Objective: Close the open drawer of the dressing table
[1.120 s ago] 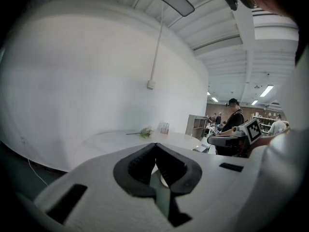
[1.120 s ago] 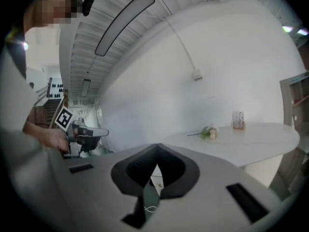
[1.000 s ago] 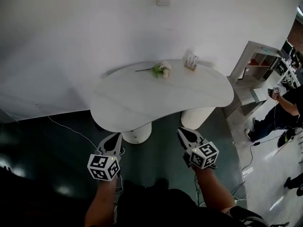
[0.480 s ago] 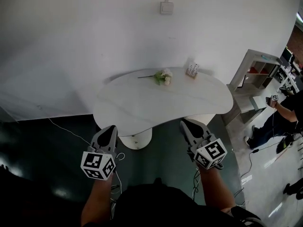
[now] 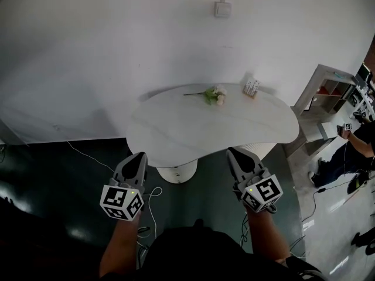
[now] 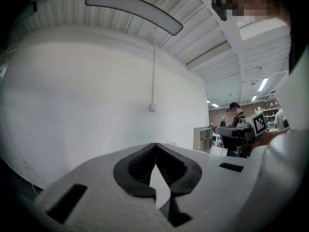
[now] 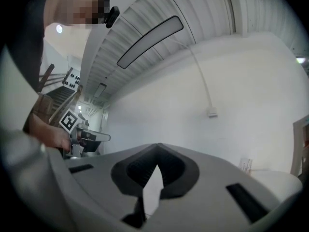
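Note:
The white kidney-shaped dressing table (image 5: 193,127) stands against the white wall. No drawer shows in any view. My left gripper (image 5: 139,156) is held just short of the table's near edge, left of centre, and is shut on nothing. My right gripper (image 5: 234,151) is level with it to the right, tips at the table edge, also shut and empty. In the left gripper view the left gripper (image 6: 155,144) has its jaws meeting at the tips, pointing at the wall. The right gripper (image 7: 158,145) looks the same in its own view.
A flower sprig (image 5: 215,94) and a small holder (image 5: 251,86) lie at the table's back. Two white pedestals (image 5: 176,171) carry the top. A cable (image 5: 88,157) runs over the dark floor. A shelf unit (image 5: 328,86) and a person (image 5: 351,145) are at the right.
The head view has shifted, so the table sits further right and lower in frame. Both grippers have come up closer to the table's near edge and stay shut.

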